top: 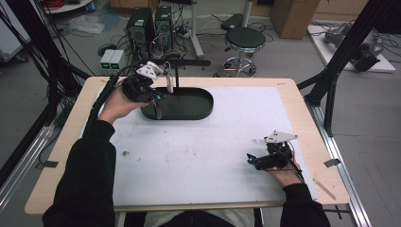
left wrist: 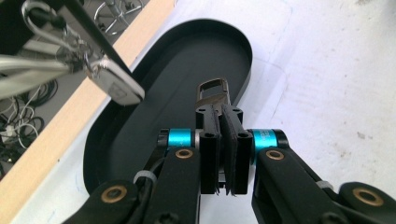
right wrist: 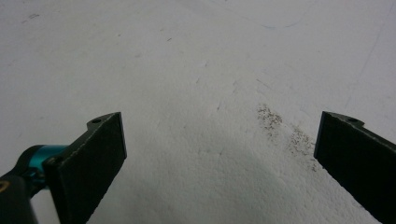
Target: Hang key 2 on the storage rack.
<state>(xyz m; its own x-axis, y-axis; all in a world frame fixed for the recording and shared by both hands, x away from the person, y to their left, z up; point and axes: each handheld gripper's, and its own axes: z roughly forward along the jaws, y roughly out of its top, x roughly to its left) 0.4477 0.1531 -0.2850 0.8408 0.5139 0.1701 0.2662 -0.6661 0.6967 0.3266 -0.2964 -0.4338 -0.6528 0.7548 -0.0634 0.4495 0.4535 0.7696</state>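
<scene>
The left tool (left wrist: 223, 154) was clamped thinly on a bronze metal clasp (left wrist: 213, 94) above the black oval tray (left wrist: 140, 140); slippage was judged likely. The right tool (right wrist: 219, 154) was held apart.

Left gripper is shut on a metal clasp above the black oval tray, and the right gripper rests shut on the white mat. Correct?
Not quite: the right gripper is open, its jaws wide apart over the white mat, as the right gripper view shows. The left gripper is indeed shut on the metal clasp above the black oval tray.

Long black sleeves cover both forearms. Each hand-held gripper, left (top: 158, 94) and right (top: 250, 159), is black with flat black pads, cyan collars, brass-coloured pivot screws, a trailing black cable and a grey three-cornered top plate.
</scene>
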